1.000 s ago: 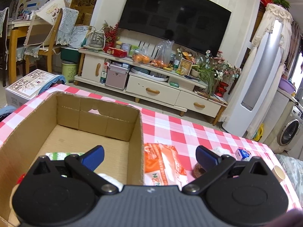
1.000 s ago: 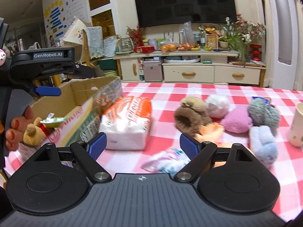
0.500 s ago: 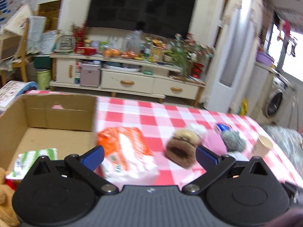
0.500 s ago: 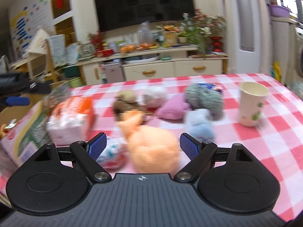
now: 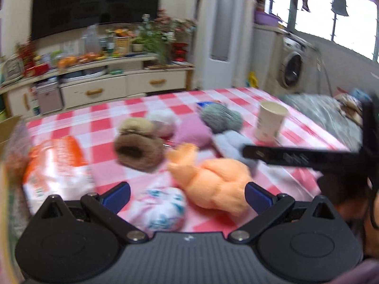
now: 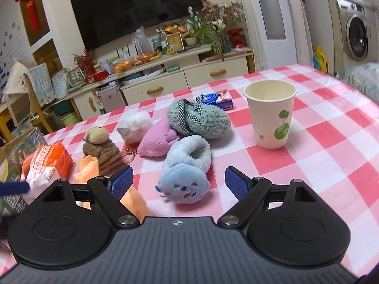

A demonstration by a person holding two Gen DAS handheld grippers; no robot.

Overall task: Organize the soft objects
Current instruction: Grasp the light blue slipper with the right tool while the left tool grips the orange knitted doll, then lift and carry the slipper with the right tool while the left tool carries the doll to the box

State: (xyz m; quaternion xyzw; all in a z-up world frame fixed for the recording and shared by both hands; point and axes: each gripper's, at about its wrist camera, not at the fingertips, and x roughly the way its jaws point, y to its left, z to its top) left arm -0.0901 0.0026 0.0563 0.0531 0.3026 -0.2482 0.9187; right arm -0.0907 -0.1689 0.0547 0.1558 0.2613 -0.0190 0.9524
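Several soft toys lie on the red-checked table. My left gripper (image 5: 187,195) is open, with a white-and-blue patterned soft ball (image 5: 163,209) and an orange plush (image 5: 213,184) between its fingers. A brown plush (image 5: 139,146), a pink plush (image 5: 191,131) and a grey plush (image 5: 220,117) lie beyond. My right gripper (image 6: 178,181) is open around a light blue plush (image 6: 187,170). The grey plush (image 6: 199,120), pink plush (image 6: 157,139), a white fluffy ball (image 6: 135,124), the brown plush (image 6: 101,149) and the orange plush (image 6: 88,168) lie behind and to its left.
A paper cup (image 6: 271,113) stands to the right of the toys. An orange tissue pack (image 6: 46,165) lies at the left next to a cardboard box edge (image 5: 8,127). A small blue packet (image 6: 216,99) lies behind the grey plush. The right gripper's body (image 5: 296,157) crosses the left wrist view.
Both grippers have swung right, away from the cardboard box and over the pile of toys. The right gripper now has the light blue plush between its fingers. Both stay open.
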